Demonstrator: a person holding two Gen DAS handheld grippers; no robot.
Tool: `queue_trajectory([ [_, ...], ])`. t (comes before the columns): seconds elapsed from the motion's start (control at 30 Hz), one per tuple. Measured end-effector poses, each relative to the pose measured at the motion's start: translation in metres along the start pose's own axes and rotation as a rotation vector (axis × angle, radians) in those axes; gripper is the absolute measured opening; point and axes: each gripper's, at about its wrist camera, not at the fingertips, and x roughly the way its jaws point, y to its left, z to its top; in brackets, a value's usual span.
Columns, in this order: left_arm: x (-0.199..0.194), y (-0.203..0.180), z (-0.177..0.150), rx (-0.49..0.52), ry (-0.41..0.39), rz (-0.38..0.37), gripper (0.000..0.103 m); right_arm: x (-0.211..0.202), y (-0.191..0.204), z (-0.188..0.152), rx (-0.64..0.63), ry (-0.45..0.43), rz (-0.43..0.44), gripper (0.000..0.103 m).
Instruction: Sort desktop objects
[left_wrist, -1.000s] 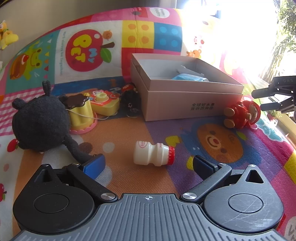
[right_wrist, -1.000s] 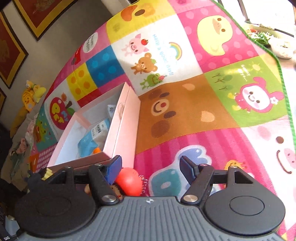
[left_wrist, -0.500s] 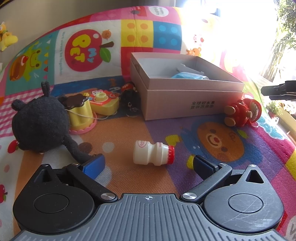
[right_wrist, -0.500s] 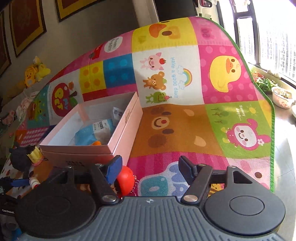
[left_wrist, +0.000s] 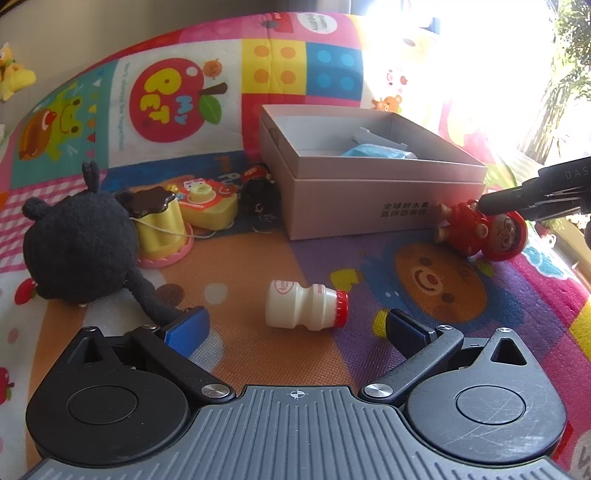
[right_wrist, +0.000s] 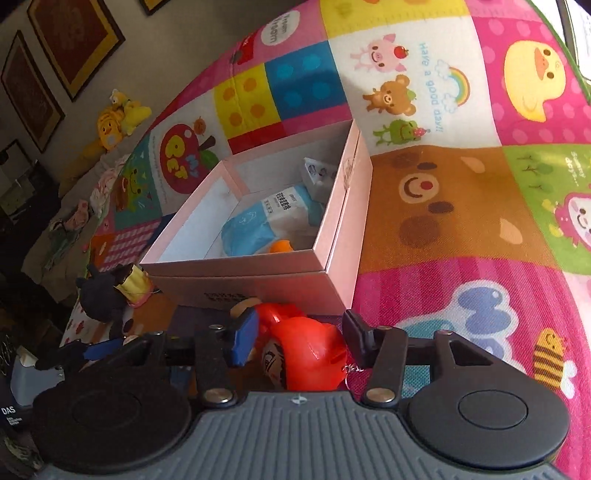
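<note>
— Bright cartoon play mat (left_wrist: 236, 266) under everything; what do you have?

— My left gripper (left_wrist: 295, 326) hangs released, jaws wide, a small milk bottle (left_wrist: 306, 304) lying on its side on the mat just ahead of them. Left of it sit a black plush (left_wrist: 77, 243), a yellow pudding toy (left_wrist: 159, 225) and a yellow toy camera (left_wrist: 207, 205).

— And the right?

— My right gripper (right_wrist: 299, 338) has its jaws closing around a red doll (right_wrist: 303, 354) lying against the near wall of the open pink box (right_wrist: 258, 280); I can't tell if both pads press yet. Blue packets (right_wrist: 255, 221) lie inside the box.
</note>
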Motion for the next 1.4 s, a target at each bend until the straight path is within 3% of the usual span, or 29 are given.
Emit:
queue_trajectory([
  [0.17,0.000,0.000,0.000,-0.005,-0.002,-0.003,0.103,0.013,-0.008,-0.019,0.228,0.174,0.166,0.048],
  [0.3,-0.001,0.000,0.000,-0.005,-0.002,-0.002,0.103,0.017,0.003,-0.027,0.260,0.214,0.224,0.048],
  [0.43,-0.001,0.002,0.001,-0.010,-0.005,-0.005,0.103,0.000,0.021,-0.028,0.123,0.111,0.110,0.049],
  [0.6,-0.002,0.002,0.000,-0.012,-0.006,-0.006,0.103,-0.025,0.029,-0.027,-0.042,-0.018,-0.084,0.071],
  [0.7,-0.002,0.003,0.000,-0.013,-0.006,-0.006,0.103,-0.029,0.030,-0.027,-0.138,-0.080,-0.249,0.074],
  [0.77,-0.002,0.002,0.000,-0.011,-0.005,-0.006,0.103,-0.030,0.032,-0.029,-0.199,-0.110,-0.307,0.076],
  [1.0,-0.002,0.002,0.000,-0.011,-0.005,-0.006,0.103,-0.040,0.043,-0.037,-0.227,-0.118,-0.163,0.076],
  [1.13,-0.002,0.002,0.000,-0.010,-0.005,-0.005,0.103,-0.036,0.066,-0.042,-0.325,-0.112,-0.127,0.076],
  [1.2,-0.002,0.002,0.000,-0.013,-0.006,-0.004,0.103,-0.030,0.075,-0.047,-0.381,-0.101,-0.142,0.076],
  [1.27,-0.002,0.003,0.000,-0.019,-0.007,-0.001,0.103,-0.024,0.077,-0.049,-0.424,-0.116,-0.209,0.077],
  [1.4,-0.002,0.004,0.000,-0.021,-0.007,0.000,0.103,-0.024,0.058,-0.038,-0.368,-0.148,-0.278,0.081],
])
